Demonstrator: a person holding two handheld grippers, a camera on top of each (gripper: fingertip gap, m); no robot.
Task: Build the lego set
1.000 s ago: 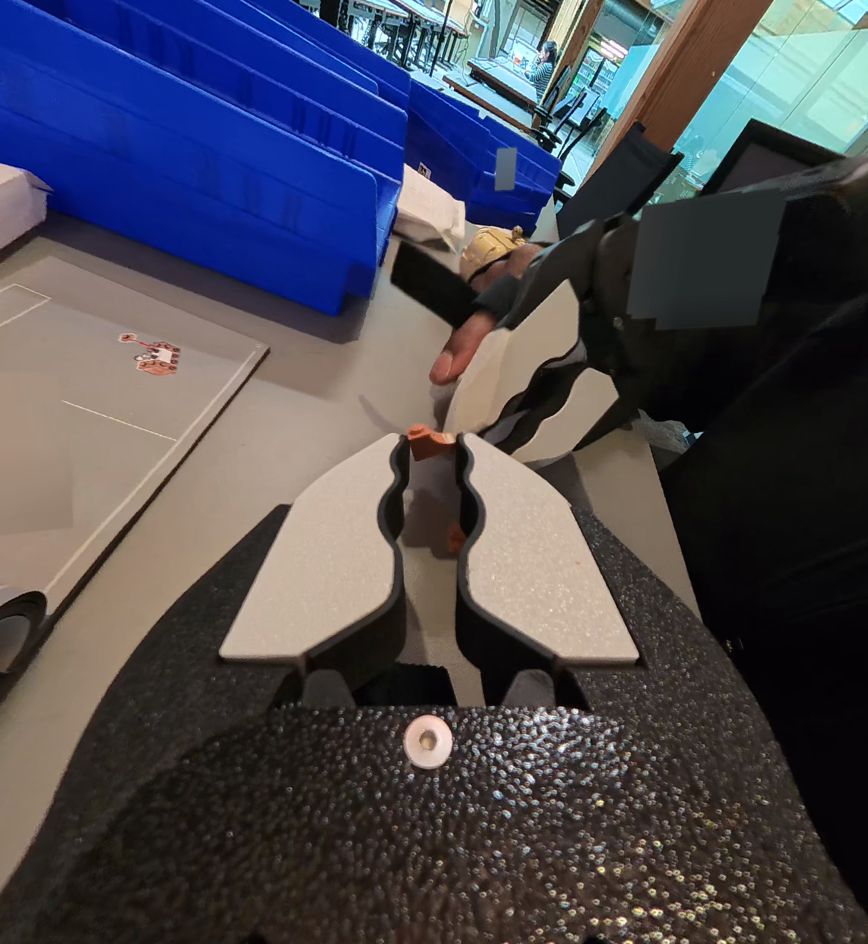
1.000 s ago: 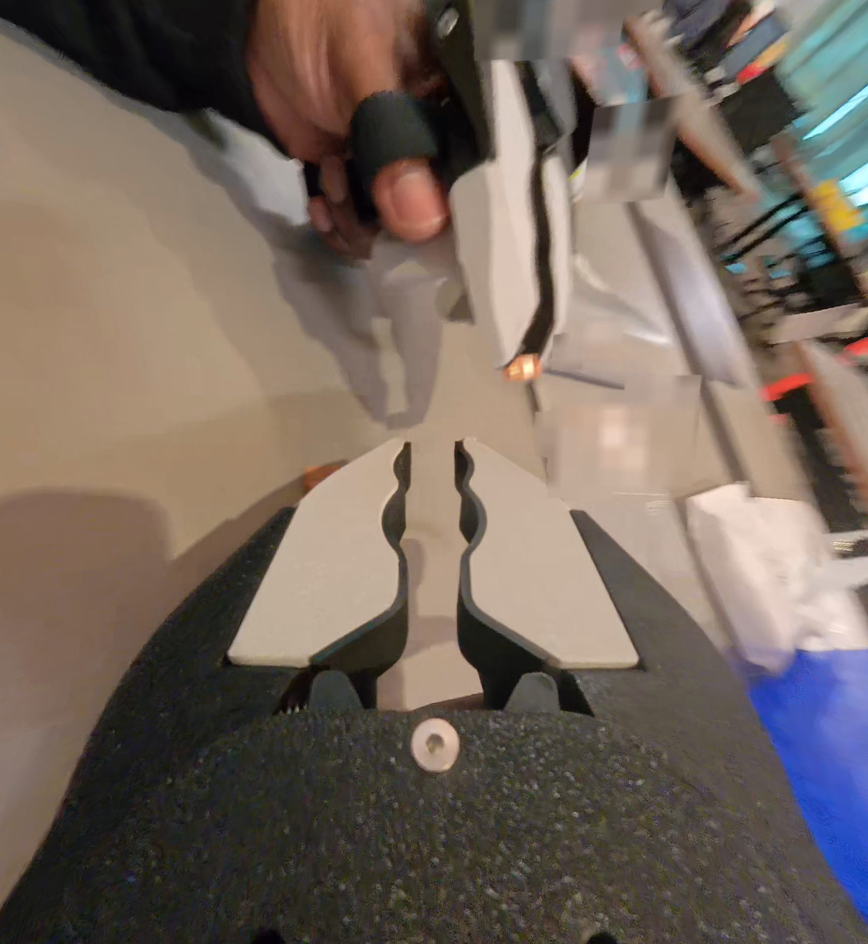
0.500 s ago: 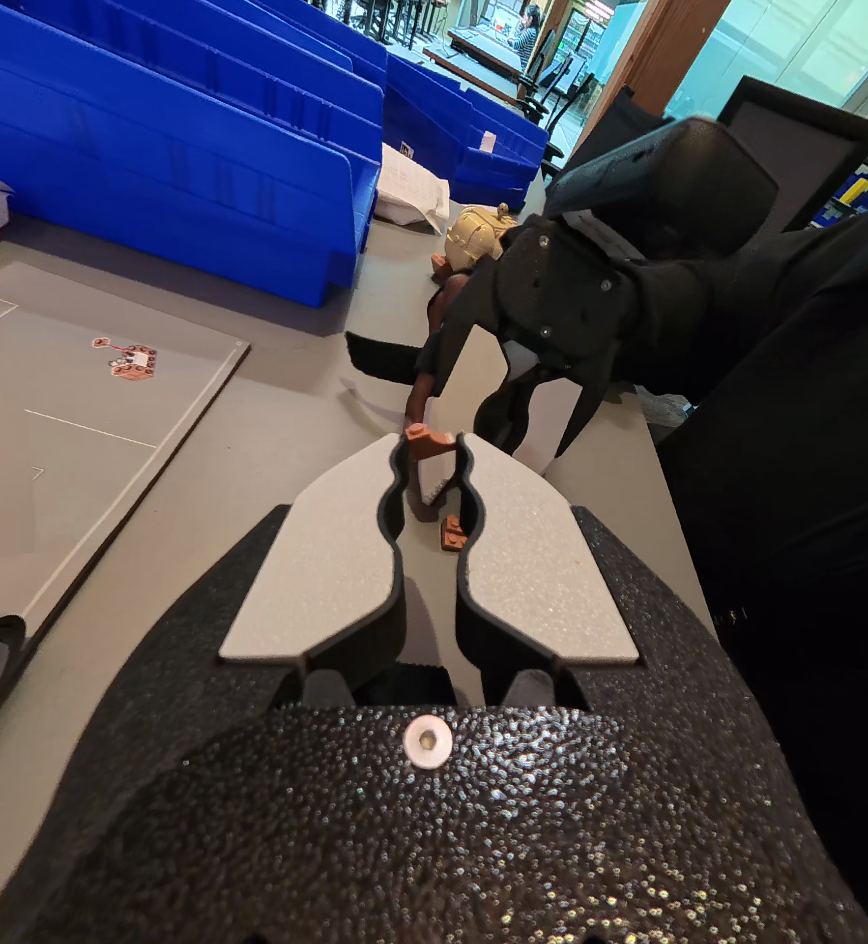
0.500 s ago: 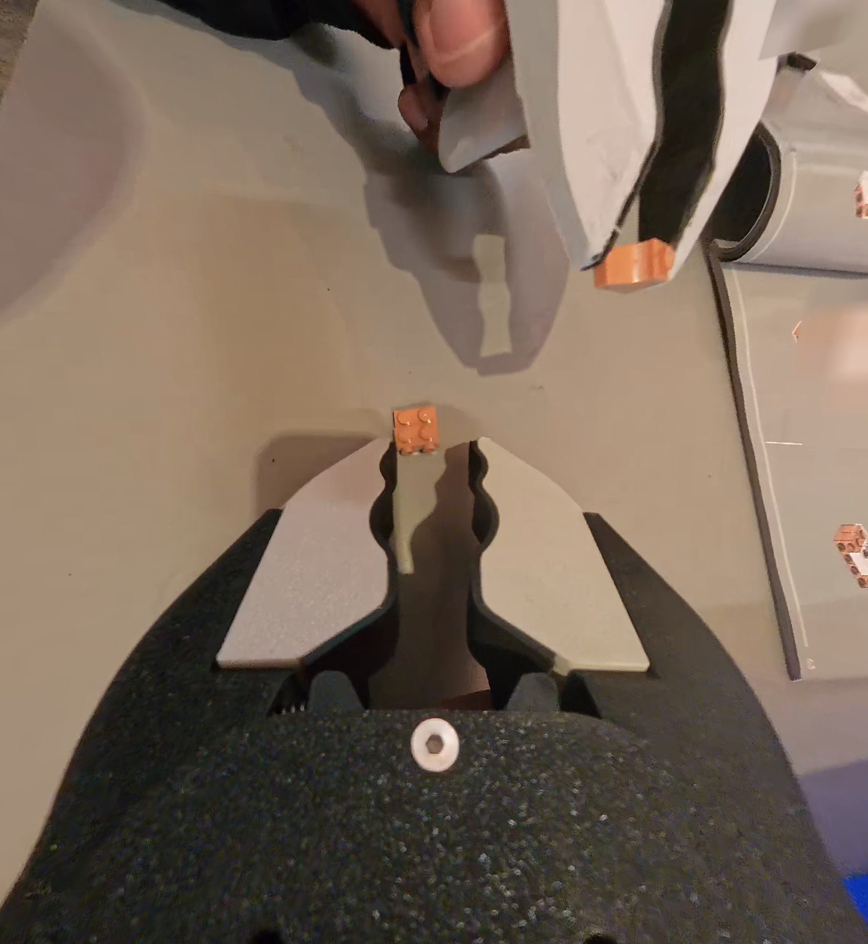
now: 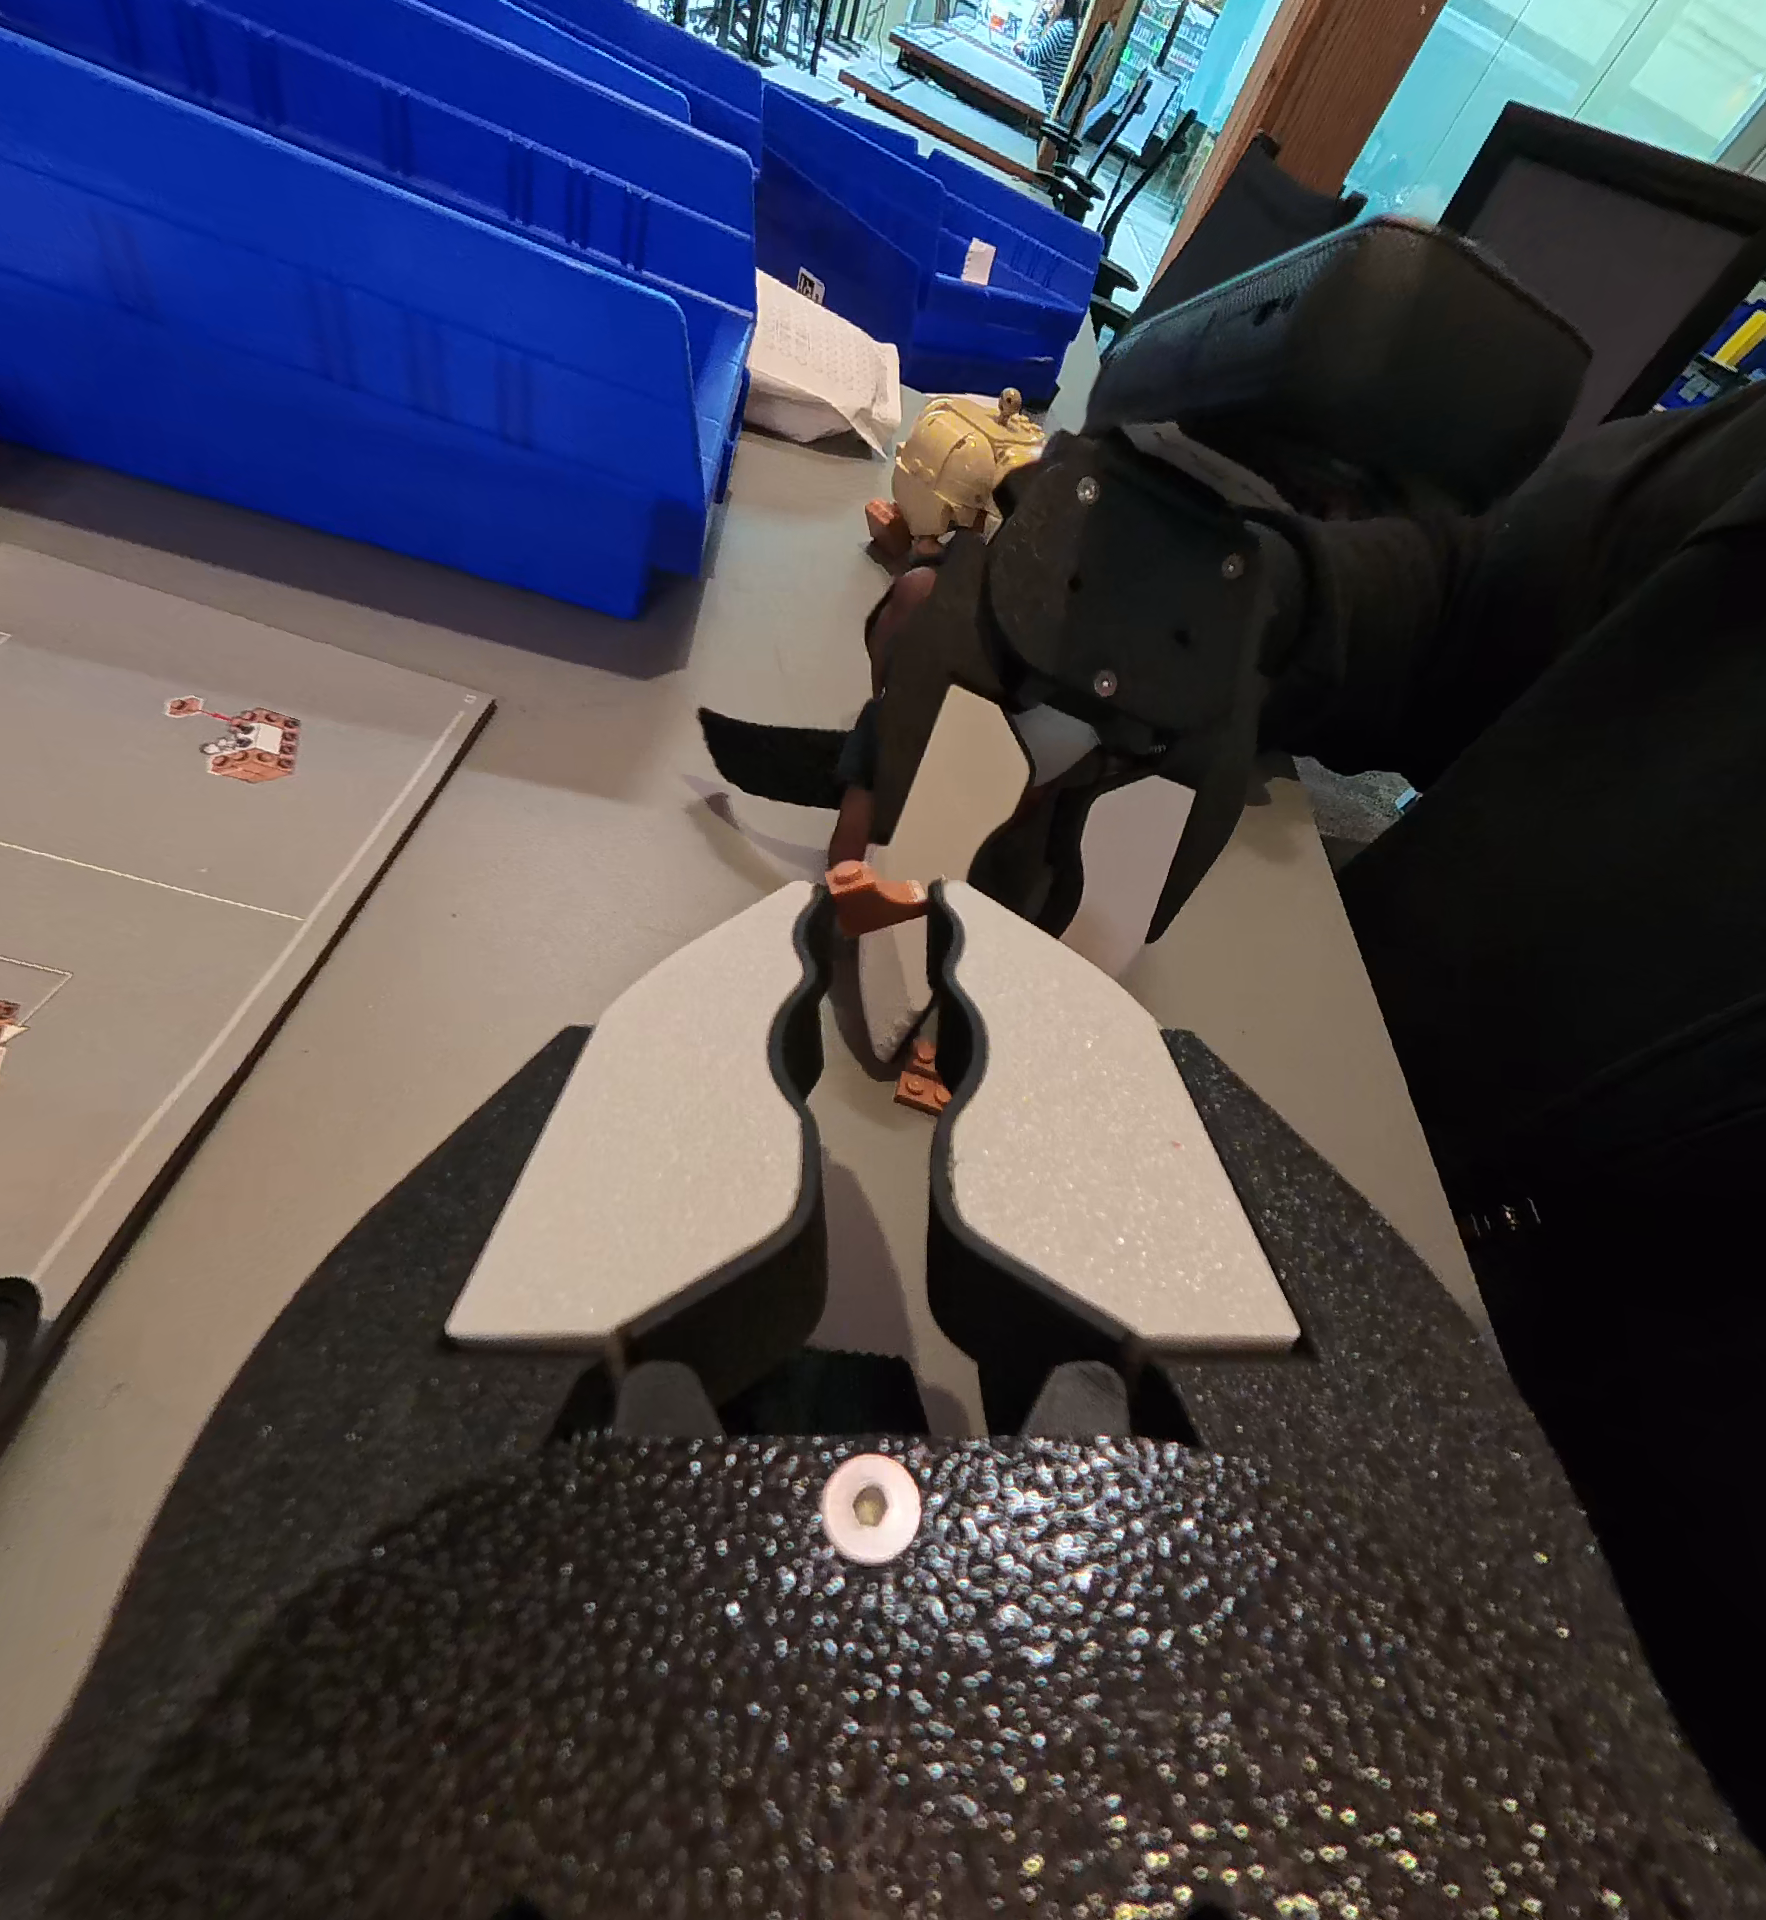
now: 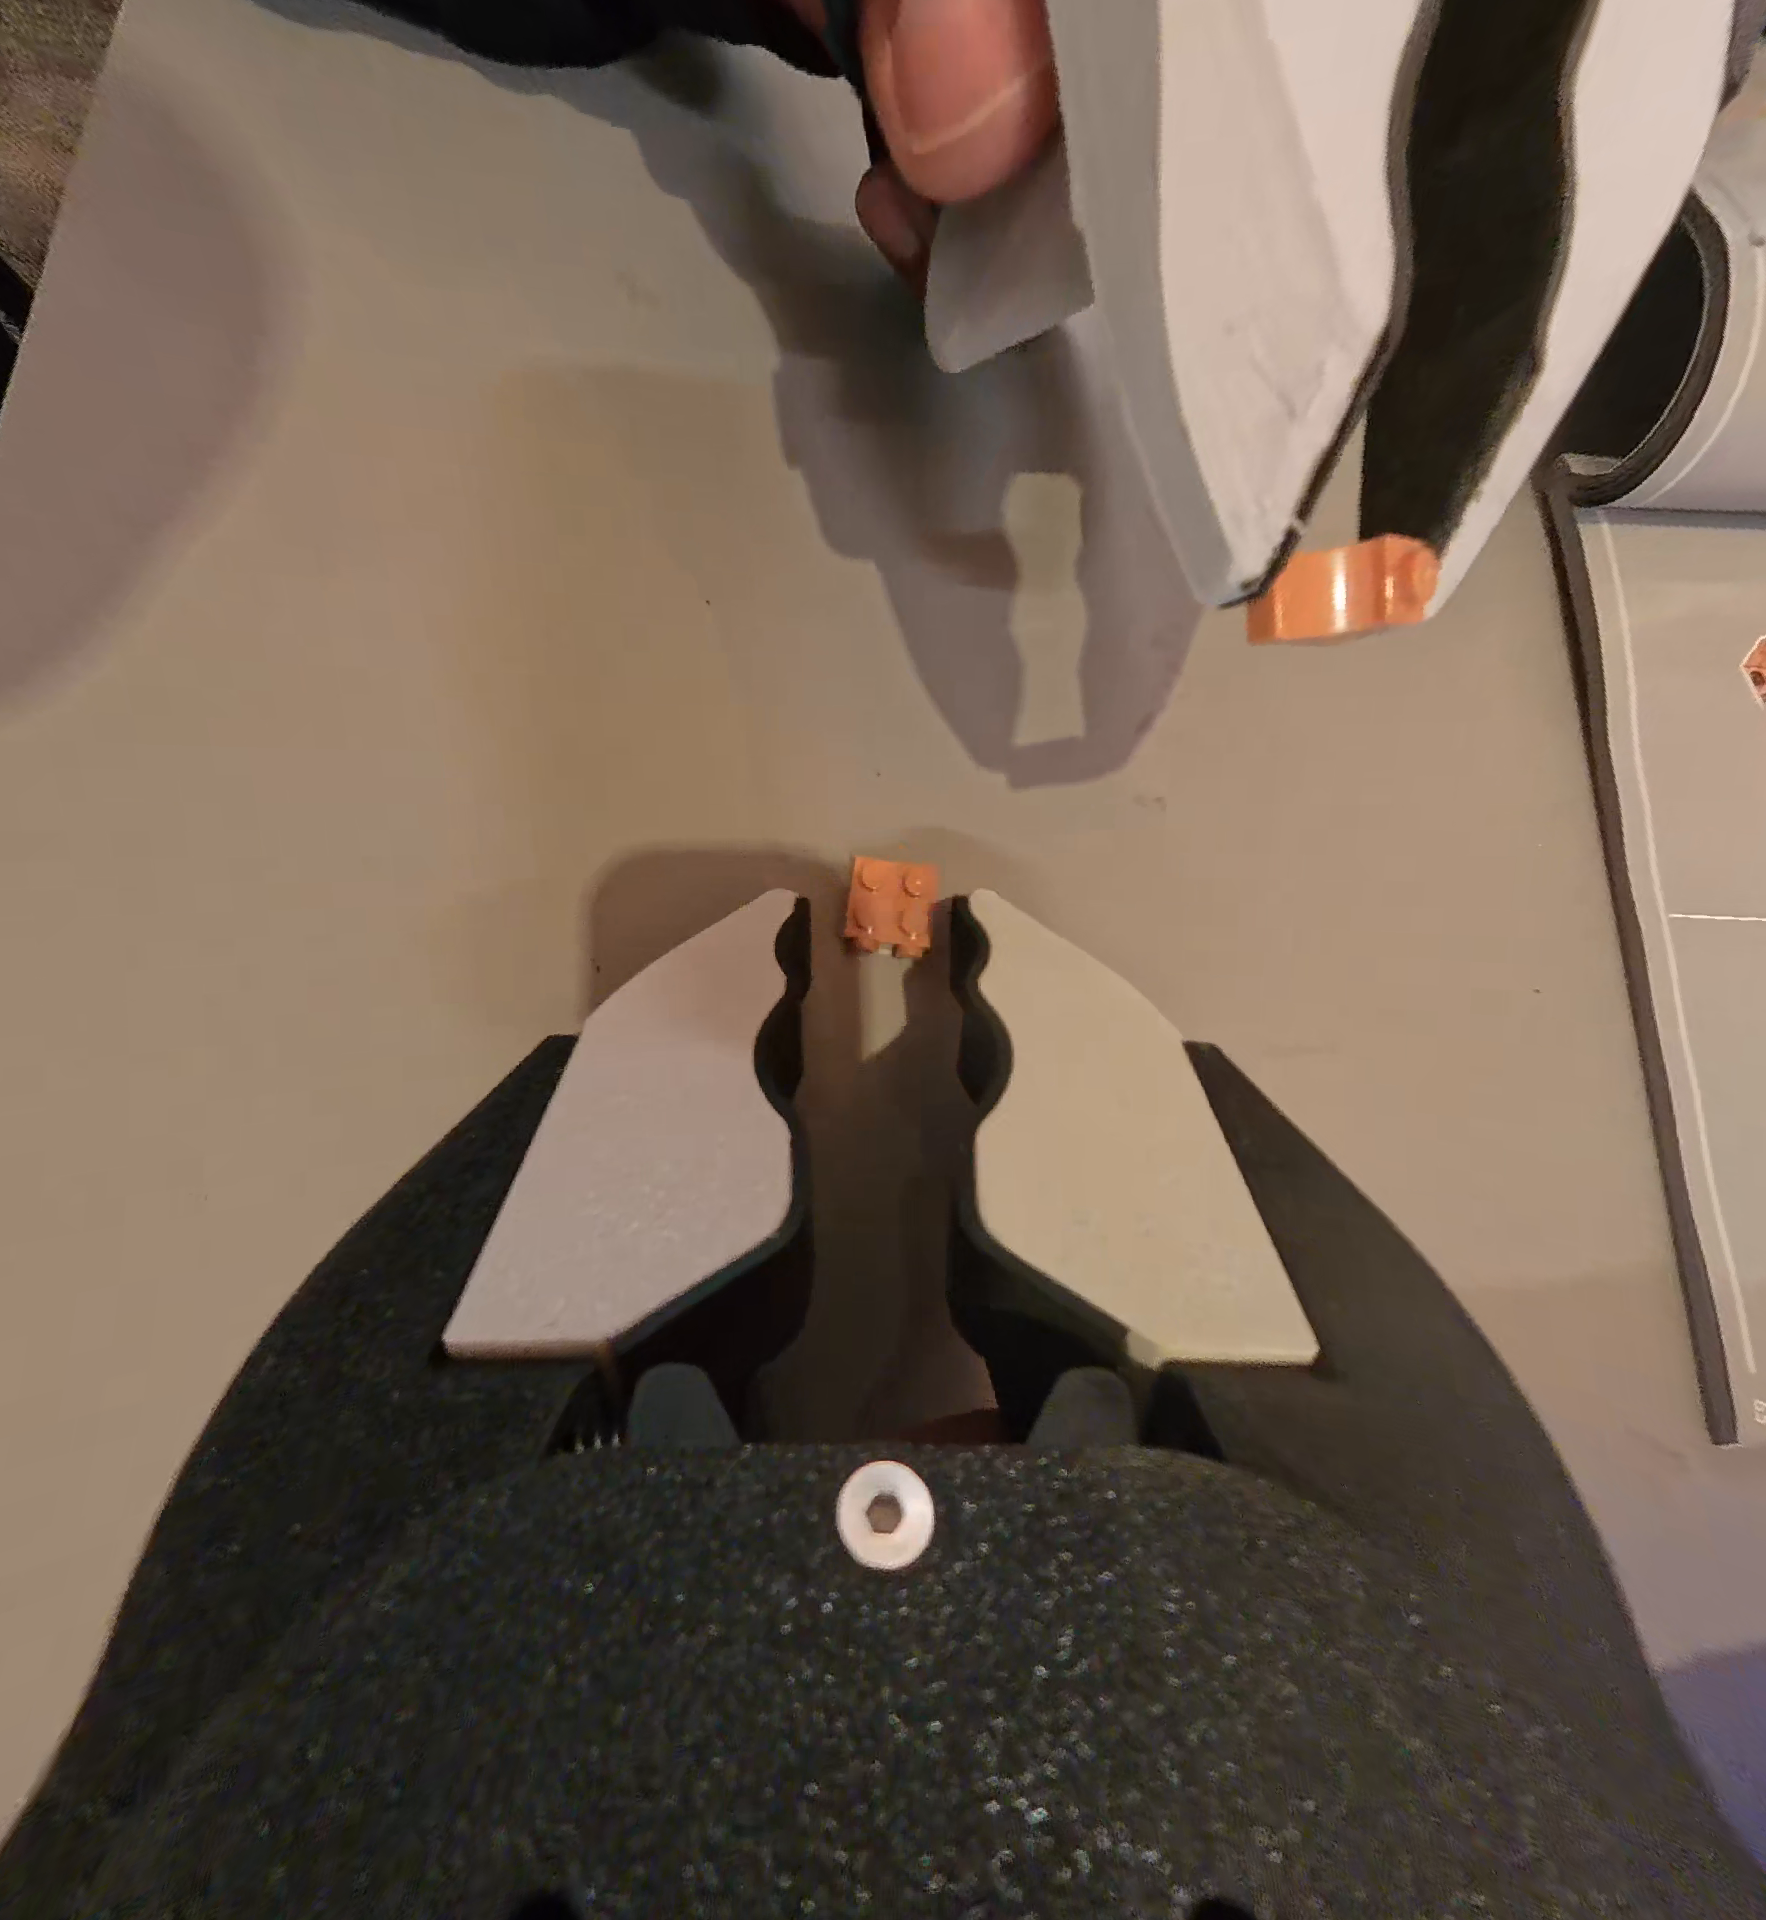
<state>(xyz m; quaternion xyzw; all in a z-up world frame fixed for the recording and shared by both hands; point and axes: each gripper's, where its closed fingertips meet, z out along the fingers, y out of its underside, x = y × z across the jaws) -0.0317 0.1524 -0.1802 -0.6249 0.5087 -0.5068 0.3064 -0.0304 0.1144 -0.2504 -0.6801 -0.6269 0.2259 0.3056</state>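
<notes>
A matte grey table [image 5: 505,935] carries blue plastic bins [image 5: 339,343] along its far left and a grey printed mat [image 5: 131,831] beside them. The left gripper [image 5: 874,904] is clamped on a brown studded arch brick [image 5: 871,902], its long axis spanning crosswise between the fingertips. The right gripper [image 6: 879,914] points steeply down, jaws apart, straddling a small square orange-brown plate [image 6: 889,902] lying flat, studs up; the pads stand clear of it.
</notes>
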